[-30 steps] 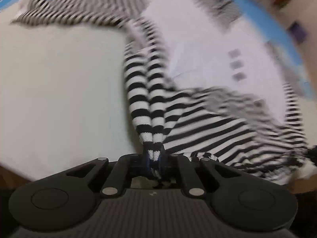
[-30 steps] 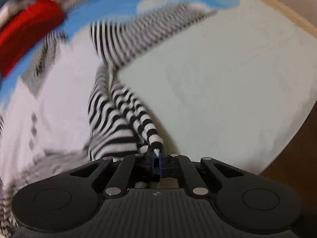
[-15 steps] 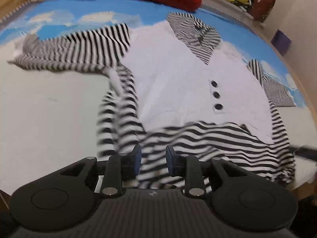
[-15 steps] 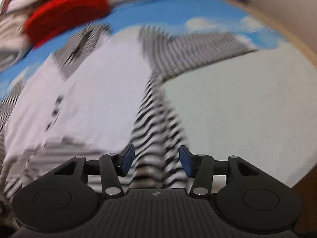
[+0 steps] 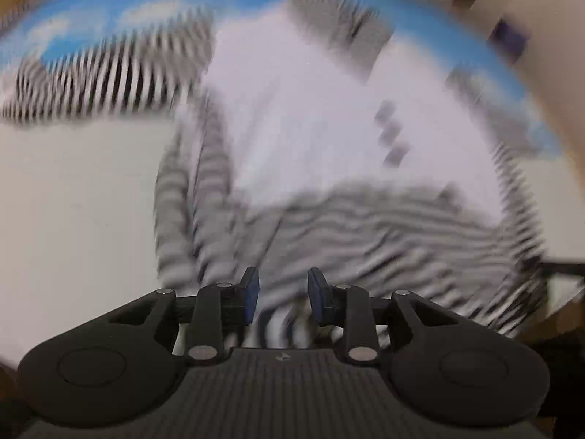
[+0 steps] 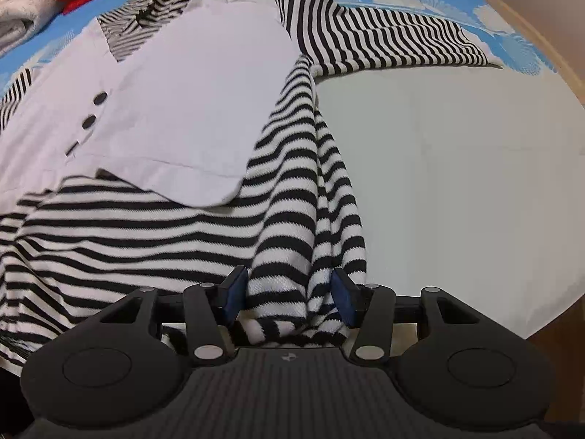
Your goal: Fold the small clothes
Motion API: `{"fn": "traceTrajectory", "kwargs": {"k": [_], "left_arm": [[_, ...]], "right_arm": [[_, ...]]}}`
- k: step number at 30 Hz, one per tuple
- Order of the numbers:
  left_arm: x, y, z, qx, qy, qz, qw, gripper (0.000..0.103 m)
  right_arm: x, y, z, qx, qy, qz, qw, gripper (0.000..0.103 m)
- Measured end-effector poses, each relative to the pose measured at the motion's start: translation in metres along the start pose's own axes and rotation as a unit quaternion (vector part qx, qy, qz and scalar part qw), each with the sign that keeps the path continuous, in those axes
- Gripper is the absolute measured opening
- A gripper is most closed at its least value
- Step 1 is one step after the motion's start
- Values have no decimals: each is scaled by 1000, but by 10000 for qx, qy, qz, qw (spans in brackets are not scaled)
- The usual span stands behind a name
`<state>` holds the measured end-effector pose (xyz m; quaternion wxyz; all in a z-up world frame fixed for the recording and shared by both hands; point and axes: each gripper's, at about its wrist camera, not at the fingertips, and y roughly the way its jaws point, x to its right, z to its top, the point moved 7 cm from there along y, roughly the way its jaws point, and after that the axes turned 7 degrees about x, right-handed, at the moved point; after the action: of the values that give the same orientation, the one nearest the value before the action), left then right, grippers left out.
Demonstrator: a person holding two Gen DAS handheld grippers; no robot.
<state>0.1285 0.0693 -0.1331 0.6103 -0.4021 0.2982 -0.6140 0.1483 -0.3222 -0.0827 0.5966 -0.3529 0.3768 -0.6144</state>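
Looking down your right gripper point(image 6: 289, 298), you have its jaws standing wide after just opening, the bunched striped hem of the striped top point(image 6: 153, 234) lying loose between the blue pads point(image 6: 234, 291) without being pressed. Your left gripper point(image 5: 282, 298) shows through heavy blur, its jaws parted more narrowly and just opened further, striped cloth beneath them but ungripped. The garment lies spread on the pale surface point(image 6: 457, 168), white front panel point(image 6: 190, 109) up, one sleeve point(image 6: 384, 40) reaching far right.

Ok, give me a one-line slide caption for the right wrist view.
Right gripper open over the hem of the striped top with white front panel, spread flat on the bed sheet.
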Motion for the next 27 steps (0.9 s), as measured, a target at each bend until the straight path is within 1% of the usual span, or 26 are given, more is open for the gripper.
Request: {"fn": "traceTrajectory", "kwargs": {"k": [1, 2, 4, 5, 7, 8, 11, 15, 20, 27], "left_arm": [[-7, 11, -10, -327, 52, 278, 9991, 31], [-10, 14, -13, -407, 37, 380, 9984, 30], [-10, 9, -7, -254, -145, 230, 9993, 33], [-9, 3, -2, -86, -174, 136, 9997, 35], [-7, -6, 4, 192, -129, 136, 9996, 45], [-7, -9, 6, 271, -131, 146, 9994, 46], [-6, -12, 9, 390, -194, 113, 9990, 47], [-7, -12, 13, 512, -253, 100, 9983, 47], [-10, -21, 17, 655, -345, 84, 9972, 47], [-10, -24, 23, 783, -393, 90, 9961, 48]], "right_arm": [[1, -1, -1, -19, -19, -17, 10000, 52], [1, -2, -1, -12, -18, -14, 10000, 52], [1, -5, 0, 64, 24, 20, 10000, 51], [1, -8, 3, 176, 54, 26, 9998, 51], [3, -17, 9, 435, 108, 34, 9990, 51], [4, -22, 13, 616, 163, 56, 9980, 51], [7, -34, 24, 1032, 332, 91, 9941, 52], [11, -45, 36, 1409, 516, 90, 9886, 52], [10, -52, 44, 1679, 540, 97, 9843, 52], [-1, -53, 47, 1750, 395, 198, 9836, 53]]}}
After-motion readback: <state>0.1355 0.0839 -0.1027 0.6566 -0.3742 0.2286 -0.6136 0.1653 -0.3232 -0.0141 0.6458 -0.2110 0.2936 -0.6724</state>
